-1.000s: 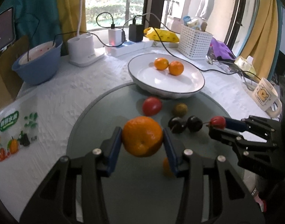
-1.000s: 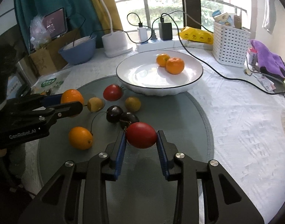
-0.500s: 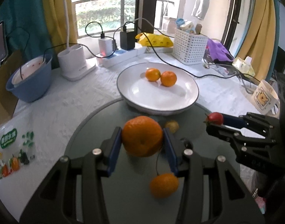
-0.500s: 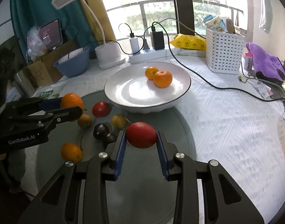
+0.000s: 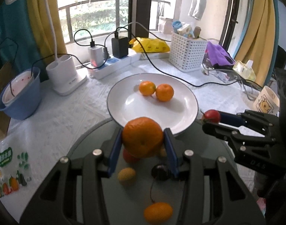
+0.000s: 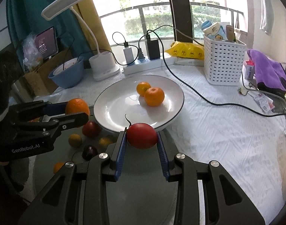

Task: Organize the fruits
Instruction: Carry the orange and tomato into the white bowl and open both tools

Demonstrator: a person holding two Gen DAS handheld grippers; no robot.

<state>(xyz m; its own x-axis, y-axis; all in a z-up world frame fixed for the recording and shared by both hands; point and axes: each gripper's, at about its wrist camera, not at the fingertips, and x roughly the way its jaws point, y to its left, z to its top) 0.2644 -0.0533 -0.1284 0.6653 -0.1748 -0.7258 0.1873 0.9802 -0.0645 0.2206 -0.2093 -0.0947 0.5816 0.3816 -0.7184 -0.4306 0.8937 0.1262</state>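
A: Left wrist view first: the left hand-held gripper [image 5: 143,146] is clamped on a large round orange mandarin [image 5: 142,137], its blue pads pressed to both sides, held above the near rim of the wide white ceramic plate with a thin dark edge [image 5: 187,120].

B: And the right hand-held gripper [image 6: 142,144] grips a smooth red tomato-like fruit with a curled stem [image 6: 141,135], also just short of that plate's rim. Neither fruit is in the plate yet.

A: Two small orange mandarins [image 5: 156,91] already lie touching in the plate's far half, so I judge the sorting is partly done.

B: A good deal is left. On the round grey-green mat [image 6: 141,191] I count another red fruit [image 6: 91,128], two small yellow-brown fruits [image 6: 75,140], a dark purple cherry-like fruit [image 6: 89,151] and one more little orange fruit [image 6: 58,166].

A: Beyond the plate, on the white-clothed counter [image 5: 54,116], stand a white lamp base [image 5: 65,76], a blue plastic bowl [image 5: 21,101], a white power strip with chargers [image 5: 113,65] and a white perforated basket [image 5: 187,54].

B: A black cable [image 6: 197,91] runs just beside the plate's right edge. The two grippers sit close side by side, so I think they could crowd each other over the plate.
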